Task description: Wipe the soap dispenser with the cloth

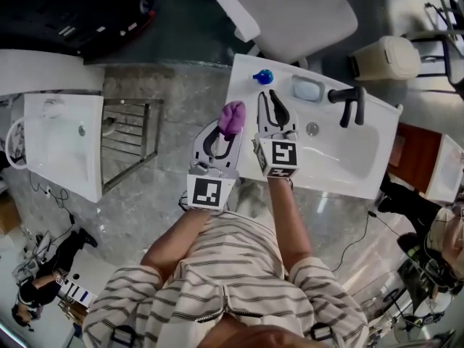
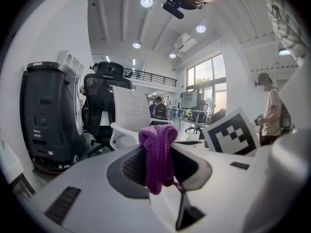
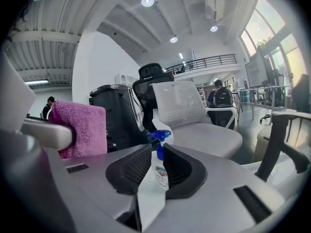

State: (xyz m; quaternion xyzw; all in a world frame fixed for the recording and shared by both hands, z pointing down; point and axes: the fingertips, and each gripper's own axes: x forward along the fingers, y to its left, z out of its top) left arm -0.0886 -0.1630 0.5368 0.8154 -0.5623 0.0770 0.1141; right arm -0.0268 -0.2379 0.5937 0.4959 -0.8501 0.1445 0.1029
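The soap dispenser (image 1: 262, 76), a clear bottle with a blue pump, stands at the back left corner of the white sink (image 1: 362, 183). My right gripper (image 1: 273, 98) points at it from just in front, jaws a little apart. In the right gripper view the dispenser (image 3: 160, 139) shows through the narrow gap of that gripper (image 3: 158, 153), beyond the tips, not pressed by the pads. My left gripper (image 1: 230, 122) hangs beside it on the left, shut on a bunched purple cloth (image 1: 233, 116). The cloth (image 2: 158, 154) hangs between the left gripper's (image 2: 159, 152) jaws. The cloth (image 3: 81, 128) also shows at the right gripper view's left.
A black faucet (image 1: 349, 101) and a soap dish (image 1: 308, 89) sit along the sink's back edge. Behind the sink stand a white chair (image 1: 290, 9) and a cream bin (image 1: 389, 56). A second white basin (image 1: 61, 145) and a metal rack (image 1: 132, 138) are at left.
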